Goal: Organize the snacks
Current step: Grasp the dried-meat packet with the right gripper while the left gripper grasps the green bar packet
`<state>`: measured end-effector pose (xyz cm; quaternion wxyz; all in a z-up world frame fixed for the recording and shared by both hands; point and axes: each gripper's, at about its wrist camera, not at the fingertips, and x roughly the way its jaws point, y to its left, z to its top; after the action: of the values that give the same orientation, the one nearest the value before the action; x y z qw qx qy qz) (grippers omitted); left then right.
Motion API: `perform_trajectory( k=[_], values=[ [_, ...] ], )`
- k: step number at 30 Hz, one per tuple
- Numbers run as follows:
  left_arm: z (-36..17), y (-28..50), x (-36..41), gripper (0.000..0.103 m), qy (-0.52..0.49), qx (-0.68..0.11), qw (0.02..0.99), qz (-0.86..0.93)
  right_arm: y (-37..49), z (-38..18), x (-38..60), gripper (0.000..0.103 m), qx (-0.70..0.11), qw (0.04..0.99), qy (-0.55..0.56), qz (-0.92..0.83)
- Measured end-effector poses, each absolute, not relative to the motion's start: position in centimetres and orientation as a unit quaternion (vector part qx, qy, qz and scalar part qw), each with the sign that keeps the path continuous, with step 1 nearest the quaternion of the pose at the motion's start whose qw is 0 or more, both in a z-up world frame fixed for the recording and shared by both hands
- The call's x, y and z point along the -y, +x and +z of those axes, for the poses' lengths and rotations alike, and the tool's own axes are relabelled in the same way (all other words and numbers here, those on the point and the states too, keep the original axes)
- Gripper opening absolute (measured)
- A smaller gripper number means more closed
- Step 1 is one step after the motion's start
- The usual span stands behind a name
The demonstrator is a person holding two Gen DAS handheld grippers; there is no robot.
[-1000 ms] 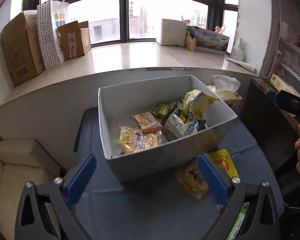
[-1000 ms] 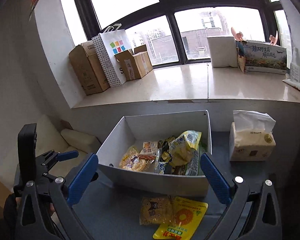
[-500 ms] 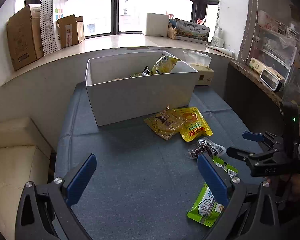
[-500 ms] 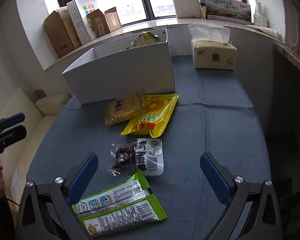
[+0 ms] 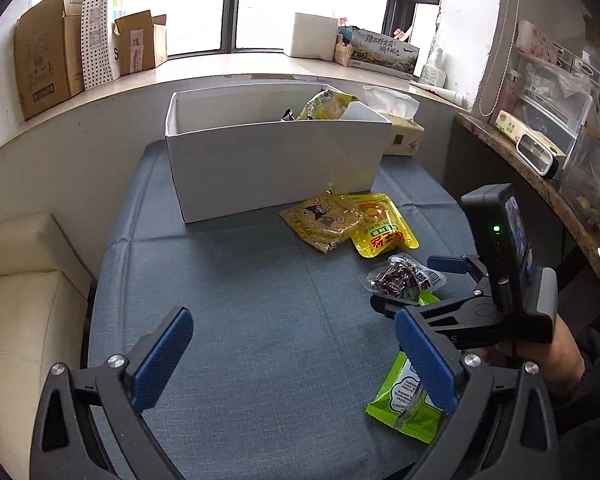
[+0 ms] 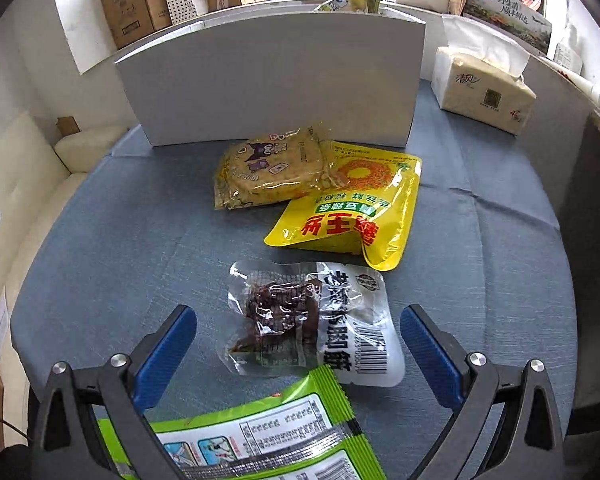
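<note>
Right gripper (image 6: 298, 344) is hovering low, jaws apart, straddling the clear meat-snack pouch (image 6: 312, 320) lying flat on the blue tabletop (image 6: 120, 248), just beyond the green packet (image 6: 260, 436). Left gripper (image 5: 292, 360) is hanging apart too, holding nothing. White box (image 5: 276, 168) is standing farther back. Pouch looks light, limp, slick; pinching a sealed edge seems safer than the lumpy middle.

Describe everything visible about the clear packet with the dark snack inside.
The clear packet is a flat, crinkled plastic pouch with dark brown pieces showing through one half and a white printed half bearing black characters and a barcode. It lies flat on the blue cloth, apart from the yellow pouch. The green packet overlaps its near edge. It sits between the open fingers of the right tool, untouched.
</note>
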<state>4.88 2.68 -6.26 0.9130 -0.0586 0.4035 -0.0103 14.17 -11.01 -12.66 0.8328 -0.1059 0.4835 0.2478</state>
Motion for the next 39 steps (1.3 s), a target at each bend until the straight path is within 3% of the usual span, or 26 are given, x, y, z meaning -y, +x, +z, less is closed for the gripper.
perform_trajectory(
  k=[6,9,15,28,39],
  values=[
    [-6.7,4.9,-3.0,0.103,-0.059,-0.410,0.910,-0.006,13.8,-13.6,10.3,0.102,-0.484,0.834,-0.137,0.227],
    [-7.2,4.9,-3.1,0.103,-0.061,-0.419,0.906,-0.004,13.7,-13.2,11.0,0.088,-0.479,0.840,-0.129,0.218],
    [-7.8,4.9,-3.3,0.103,-0.062,-0.428,0.902,-0.003,13.4,-12.8,11.8,0.084,-0.478,0.840,-0.105,0.237],
    [-8.0,5.0,1.8,0.103,-0.002,-0.435,0.893,-0.120,13.7,-8.1,16.0,0.084,-0.426,0.873,-0.063,0.229],
    [-12.5,6.6,10.2,0.103,0.074,-0.491,0.840,-0.217,11.7,-5.8,23.0,0.084,-0.412,0.889,-0.019,0.198]
  ],
)
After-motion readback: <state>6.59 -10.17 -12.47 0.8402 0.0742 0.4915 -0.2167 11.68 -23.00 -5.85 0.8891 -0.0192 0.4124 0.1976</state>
